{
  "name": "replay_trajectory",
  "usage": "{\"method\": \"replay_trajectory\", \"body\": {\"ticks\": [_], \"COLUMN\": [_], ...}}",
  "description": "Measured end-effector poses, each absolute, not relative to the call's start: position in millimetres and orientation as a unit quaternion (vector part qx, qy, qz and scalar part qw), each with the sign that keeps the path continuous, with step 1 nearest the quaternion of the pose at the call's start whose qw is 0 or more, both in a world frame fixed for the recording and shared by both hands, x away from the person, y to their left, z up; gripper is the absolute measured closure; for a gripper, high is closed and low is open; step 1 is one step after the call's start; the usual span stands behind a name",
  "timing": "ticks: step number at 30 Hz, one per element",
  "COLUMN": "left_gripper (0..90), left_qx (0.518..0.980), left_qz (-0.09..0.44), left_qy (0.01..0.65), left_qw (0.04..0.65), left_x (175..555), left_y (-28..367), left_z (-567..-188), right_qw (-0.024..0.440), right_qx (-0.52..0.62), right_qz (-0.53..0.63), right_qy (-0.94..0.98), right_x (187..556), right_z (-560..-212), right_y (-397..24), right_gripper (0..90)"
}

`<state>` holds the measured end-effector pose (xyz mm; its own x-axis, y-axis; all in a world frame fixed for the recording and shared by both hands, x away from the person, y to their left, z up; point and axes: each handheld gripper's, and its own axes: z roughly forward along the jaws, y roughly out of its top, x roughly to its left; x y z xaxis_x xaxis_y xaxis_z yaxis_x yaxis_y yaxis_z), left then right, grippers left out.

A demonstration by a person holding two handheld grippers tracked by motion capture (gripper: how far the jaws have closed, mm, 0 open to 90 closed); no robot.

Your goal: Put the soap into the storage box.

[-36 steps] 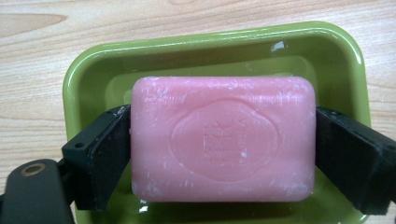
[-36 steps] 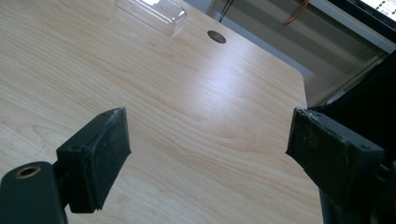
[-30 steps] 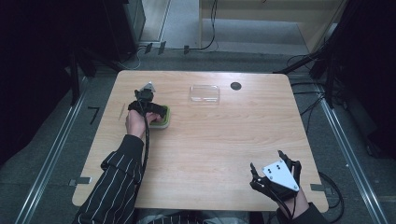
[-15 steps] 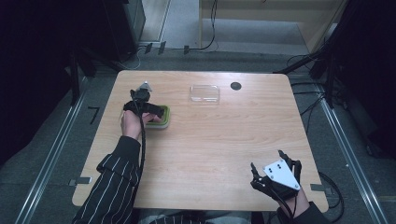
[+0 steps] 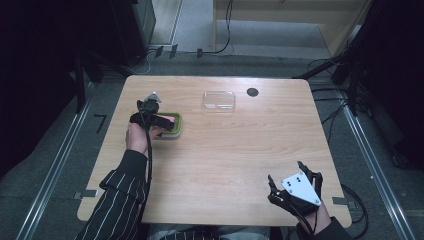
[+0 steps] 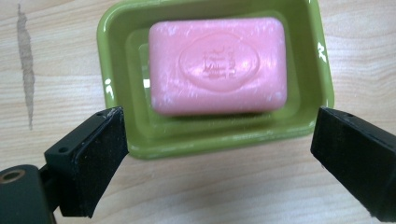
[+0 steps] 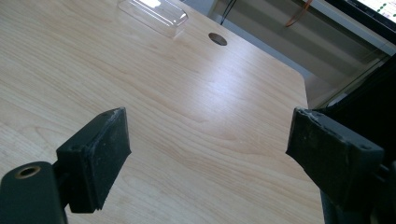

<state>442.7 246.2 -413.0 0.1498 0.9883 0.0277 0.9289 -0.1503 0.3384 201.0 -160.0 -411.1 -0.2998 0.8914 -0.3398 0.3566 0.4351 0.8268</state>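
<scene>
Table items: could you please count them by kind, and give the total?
Soap: 1, pink
Dish: 1, green, holding the soap
Lid: 1, clear plastic, apart from the dish
Grippers: 2, left and right, both open
Total: 5

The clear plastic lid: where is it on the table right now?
In the high view the clear plastic lid lies on its own at the table's far edge, between the green soap dish under the left gripper and the round cable hole.
</scene>
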Motion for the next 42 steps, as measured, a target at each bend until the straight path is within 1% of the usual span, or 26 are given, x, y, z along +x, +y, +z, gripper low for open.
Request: {"method": "replay_trajectory", "body": {"ticks": [18,31,42], "left_gripper": [4.3,4.3,4.3], "left_qx": [0.761,0.771,0.778], "left_qz": [0.121,0.111,0.104], "left_qy": [0.627,0.619,0.611], "left_qw": [0.116,0.104,0.107], "left_x": [403.5,365.1,330.2], "left_y": [251.5,260.0,263.6], "left_z": [-409.1,-415.3,-421.0], "right_qw": [0.415,0.416,0.418], "right_qx": [0.422,0.423,0.423], "right_qz": [0.322,0.323,0.322], "right_qy": [0.739,0.737,0.736], "right_x": [199.2,198.5,197.8], "right_z": [-410.6,-410.5,-410.6], "right_y": [-160.0,-160.6,-161.2], "right_gripper": [13.1,13.1,13.1]}}
